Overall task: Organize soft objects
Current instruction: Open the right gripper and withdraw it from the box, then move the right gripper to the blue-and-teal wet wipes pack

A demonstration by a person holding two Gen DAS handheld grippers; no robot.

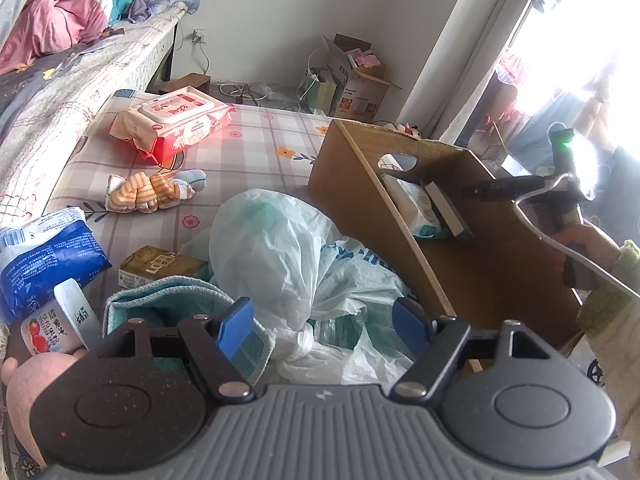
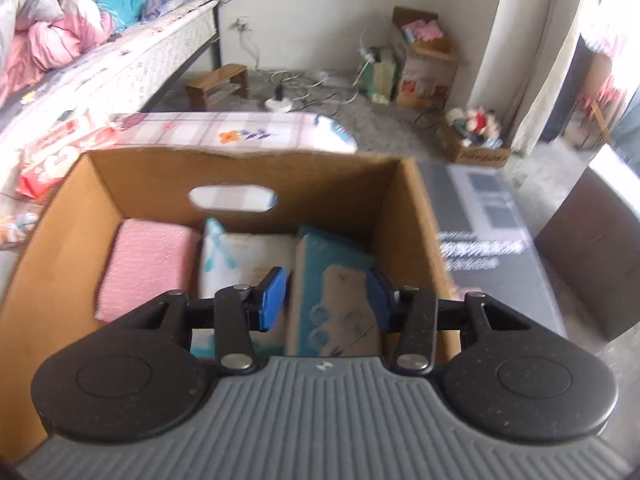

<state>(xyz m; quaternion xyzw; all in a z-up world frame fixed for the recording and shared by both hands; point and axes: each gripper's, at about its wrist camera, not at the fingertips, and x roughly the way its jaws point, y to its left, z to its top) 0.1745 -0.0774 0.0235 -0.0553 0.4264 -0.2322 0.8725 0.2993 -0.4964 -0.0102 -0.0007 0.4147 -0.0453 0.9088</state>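
1. Far left on the checked mattress [image 1: 256, 136]: a red wipes pack [image 1: 176, 124], and nearer than that a bundle of striped socks [image 1: 154, 192]. At the near left edge there's a blue-and-white packet [image 1: 44, 256].
2. Left gripper [image 1: 322, 330] hangs over the clutter with its jaws spread wide and nothing pinched. The left blue pad sits just above a teal towel [image 1: 160, 300]; between the pads you see a knotted pale plastic bag [image 1: 280, 248].
3. Right of the bag is the cardboard box [image 1: 500, 264], standing on the mattress.
4. Inside the box, left to right: a pink soft pack [image 2: 148, 264], a white pack [image 2: 244, 264], then a teal pack [image 2: 336, 292] standing on edge.
5. Right gripper [image 2: 328, 296] is above the box, jaws partly apart, straddling the teal pack, pads not pressing on it.
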